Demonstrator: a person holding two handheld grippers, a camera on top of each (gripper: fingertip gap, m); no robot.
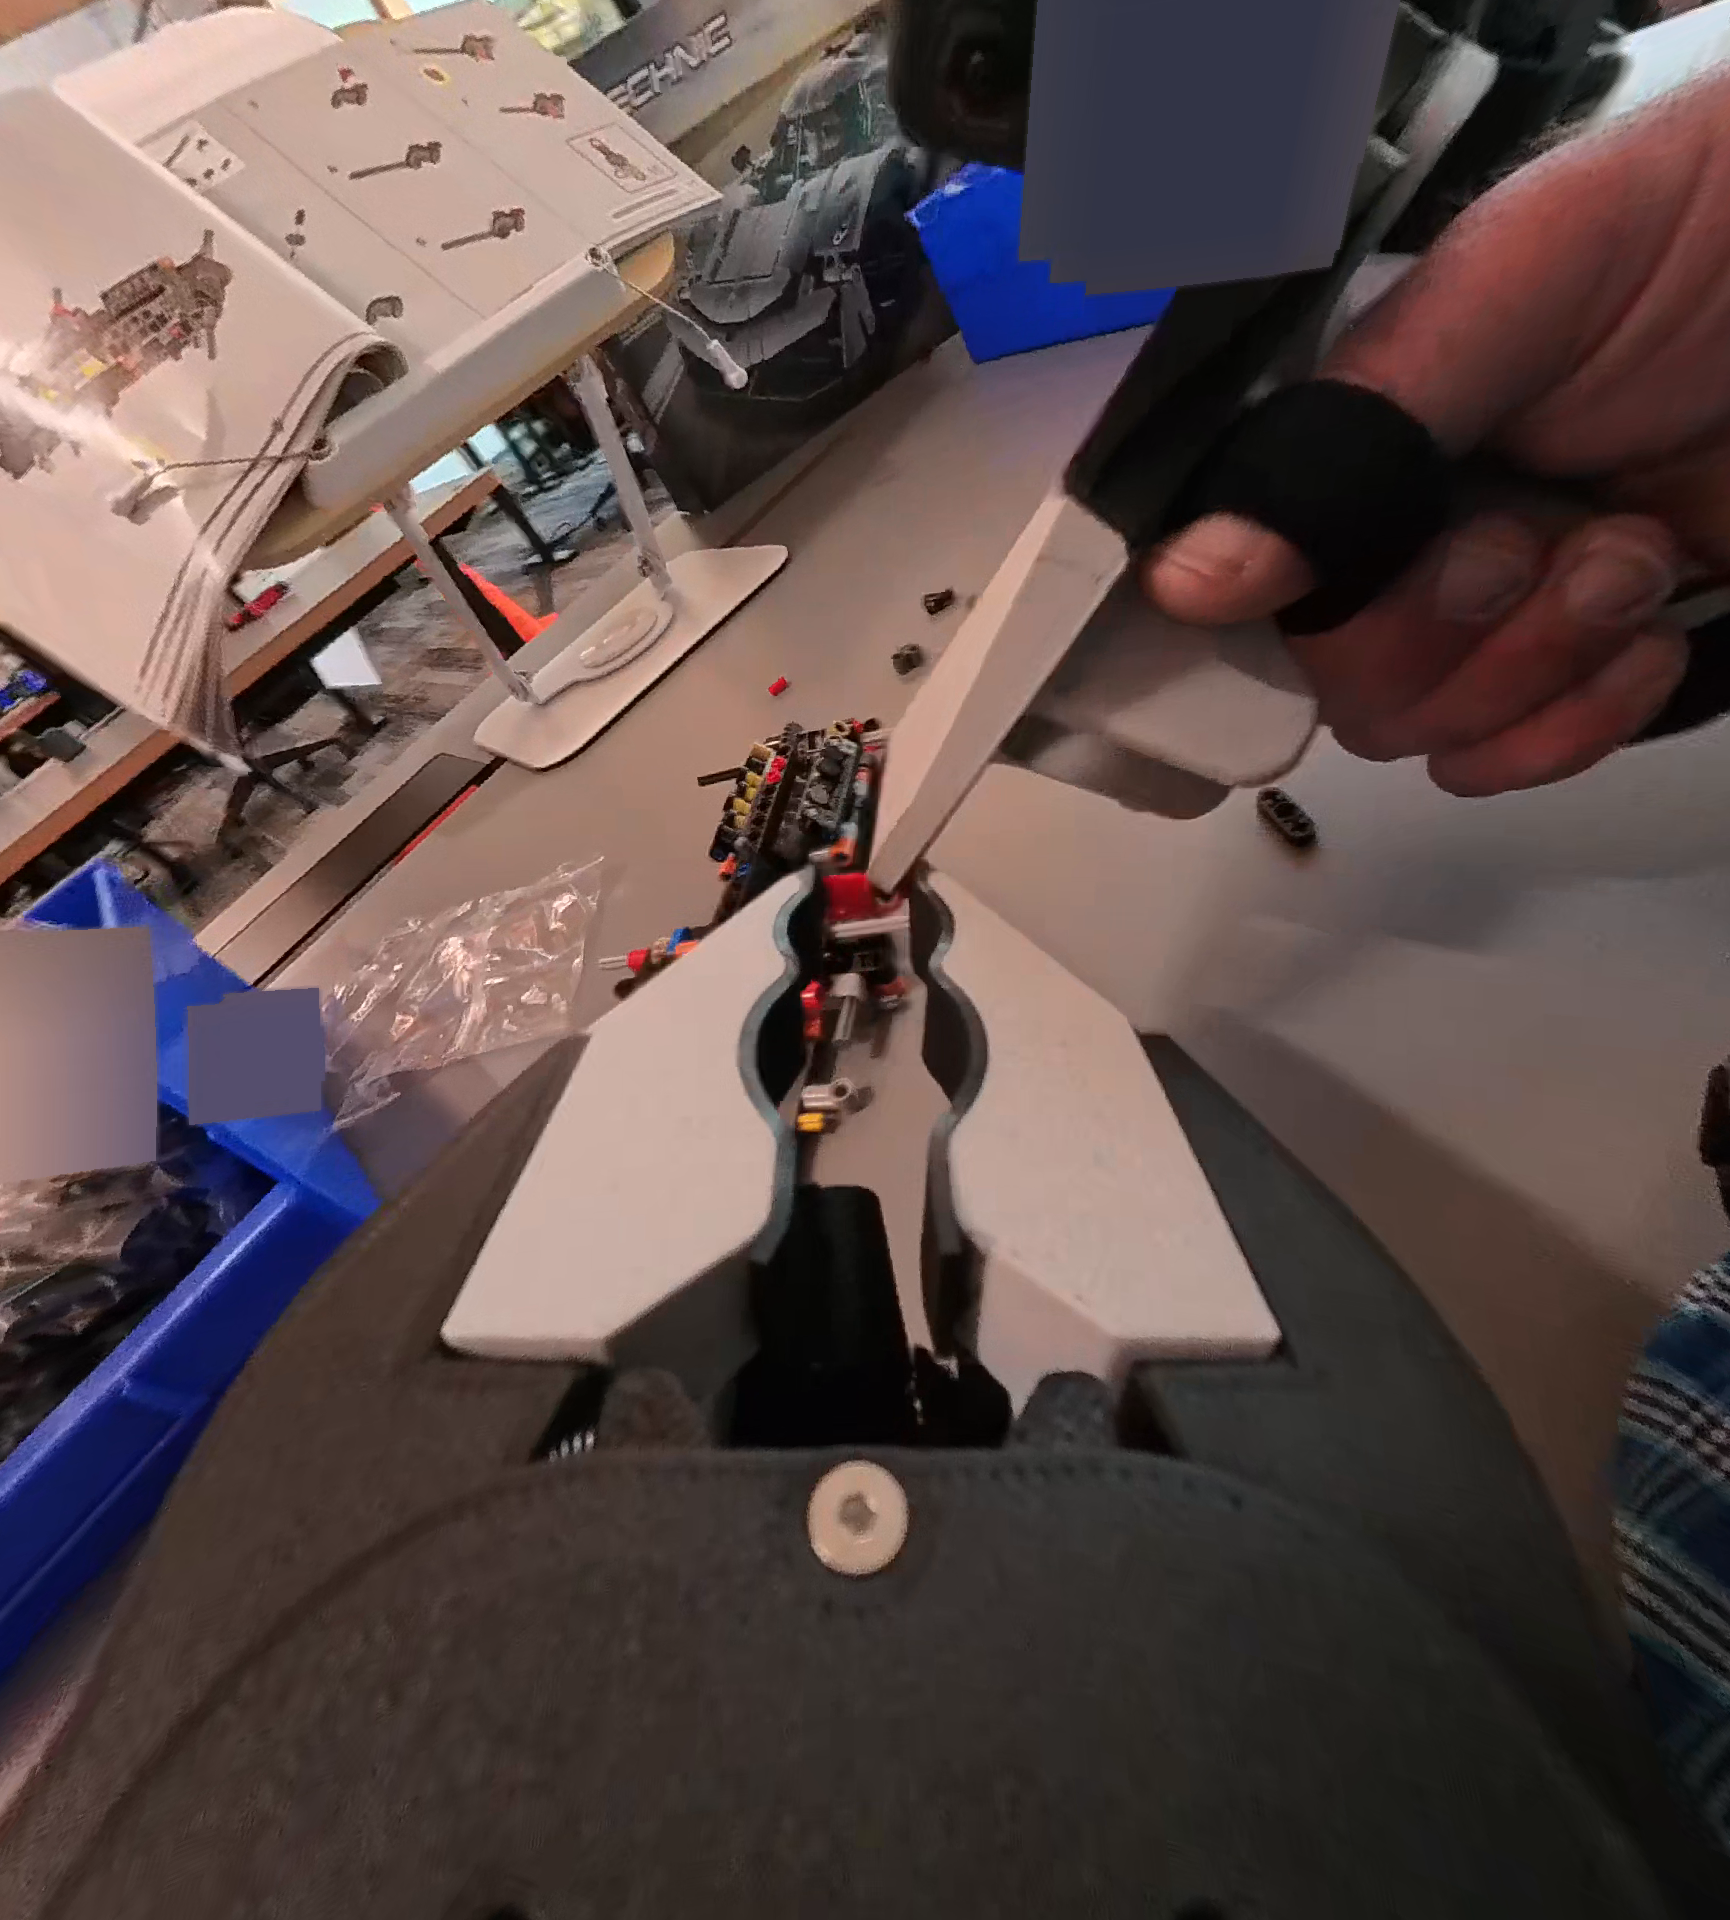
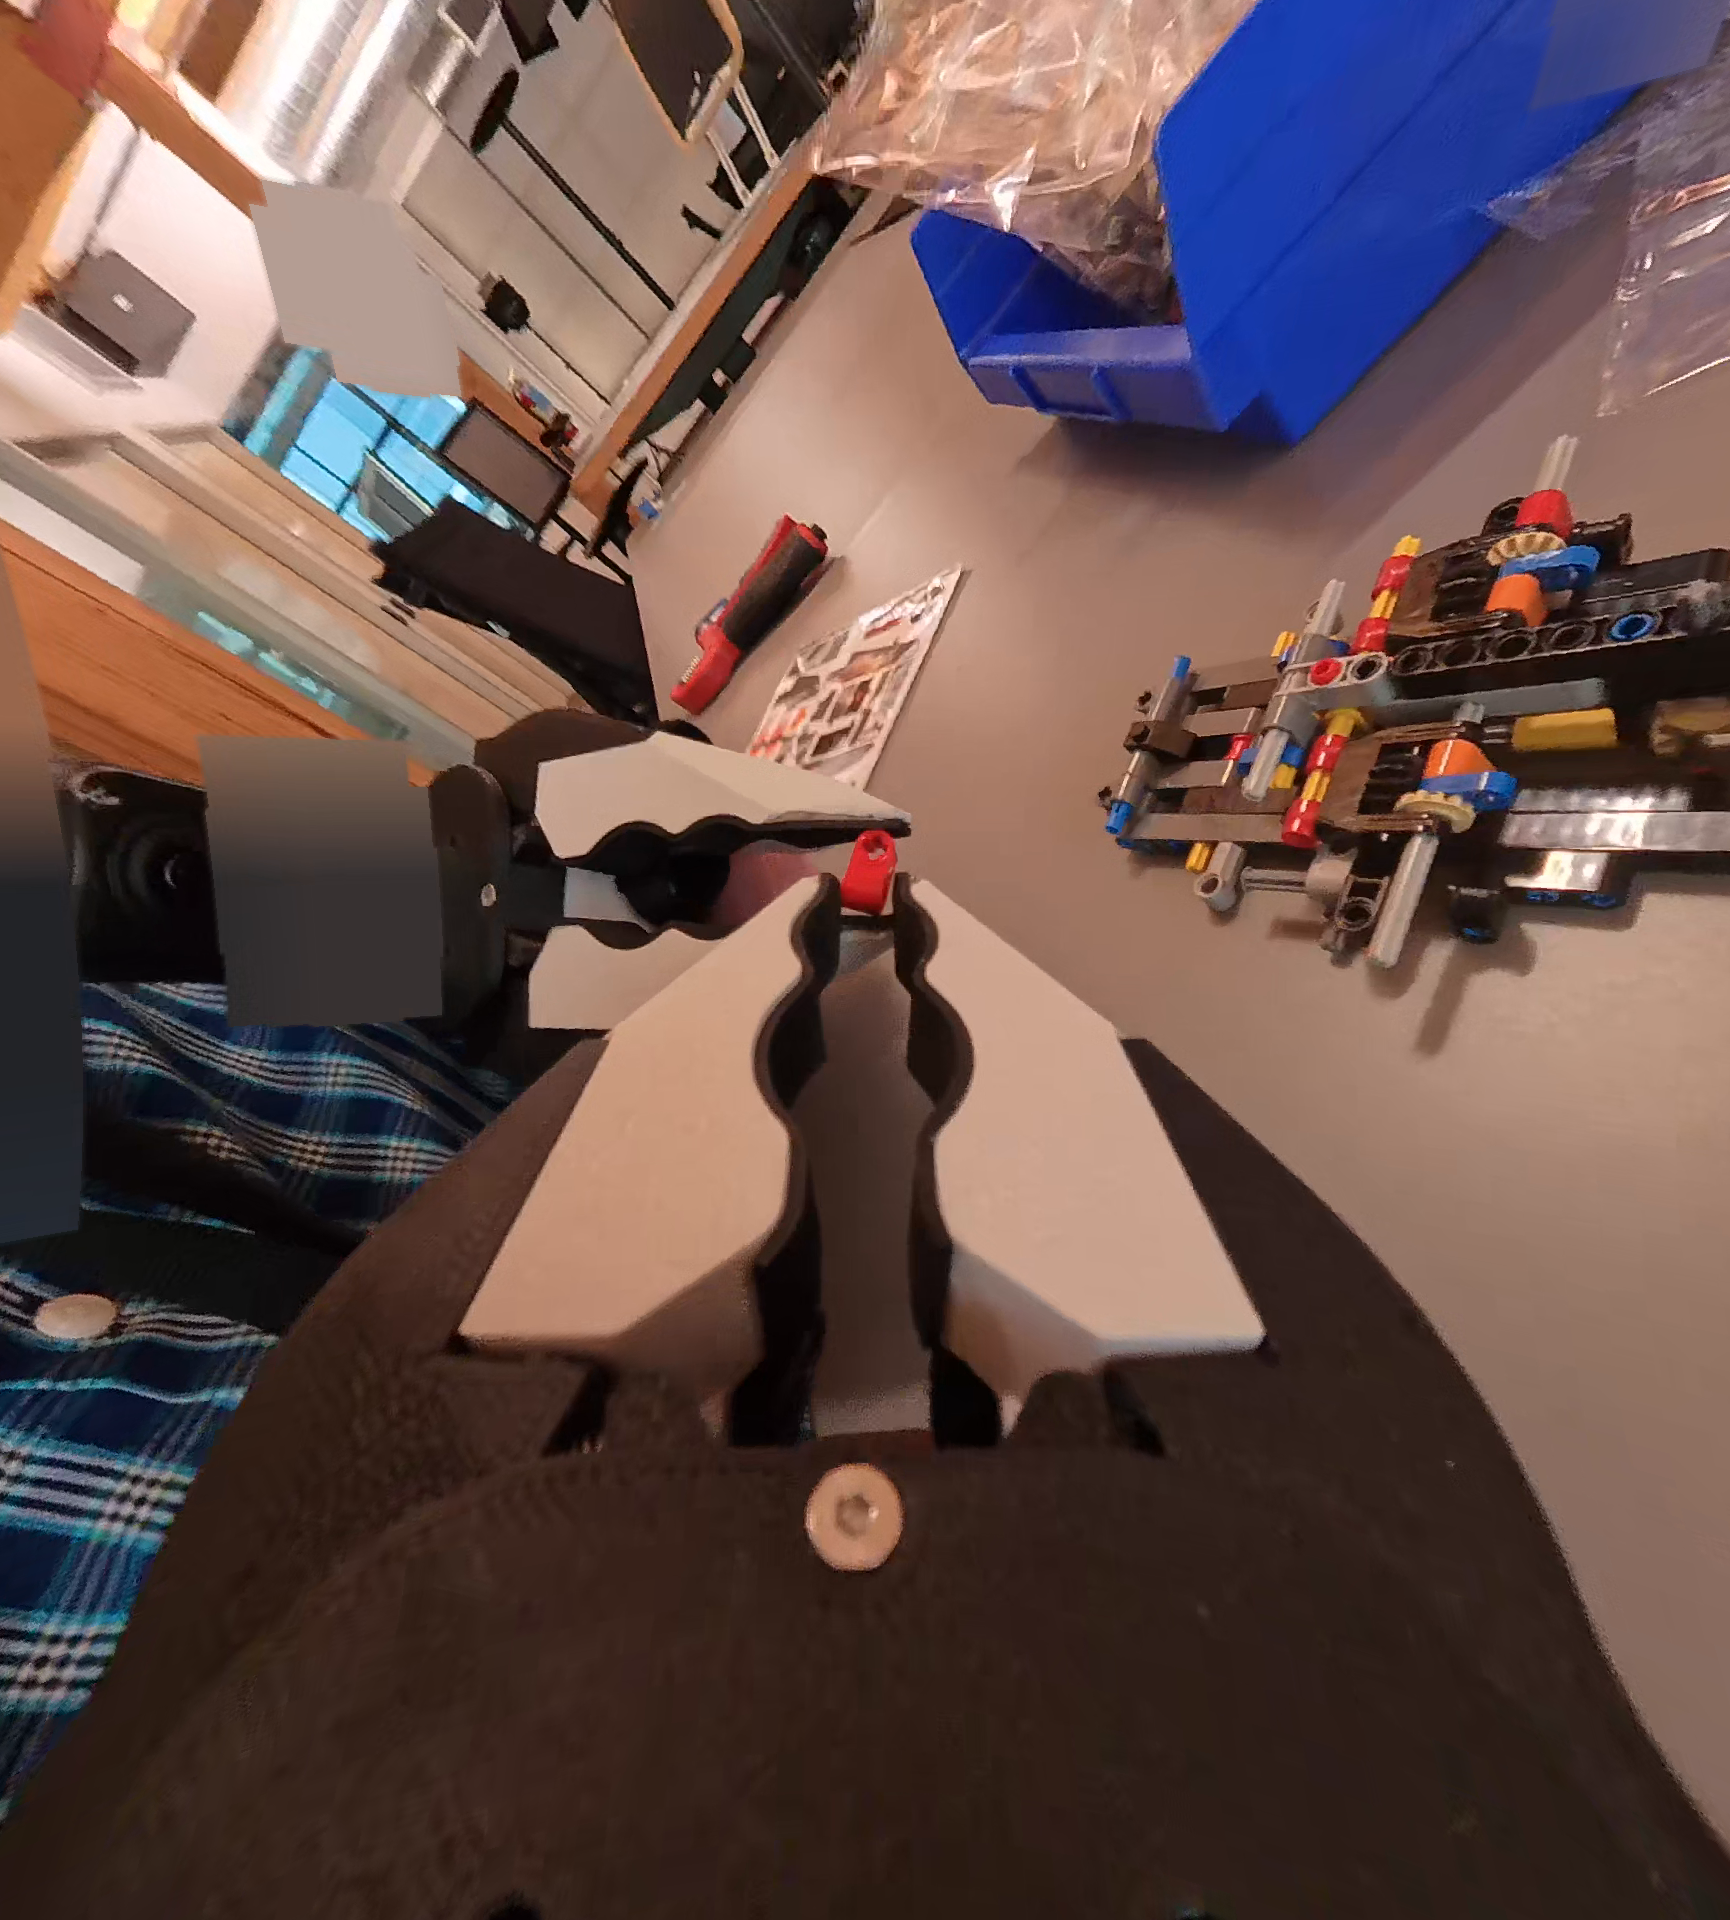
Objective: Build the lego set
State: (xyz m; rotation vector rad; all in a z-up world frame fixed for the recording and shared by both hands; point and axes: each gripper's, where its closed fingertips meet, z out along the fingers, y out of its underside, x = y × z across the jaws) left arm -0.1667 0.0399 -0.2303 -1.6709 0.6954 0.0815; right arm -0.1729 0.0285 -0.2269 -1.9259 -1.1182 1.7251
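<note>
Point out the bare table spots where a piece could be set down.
Free: the grey table on the near side of the lego chassis, and the strip between the chassis and the sticker sheet. Crowded: around the blue bin and plastic bags, and beside the book stand, where loose pieces lie.

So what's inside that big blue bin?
The blue bin holds crinkly clear plastic bags with dark pieces showing through them. The bags and the bin's wall cover its bottom, so what lies deeper cannot be seen.

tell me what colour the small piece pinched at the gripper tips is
Red. The small lego piece sits at the tips of the right gripper; it shows best in the right wrist view.
</note>
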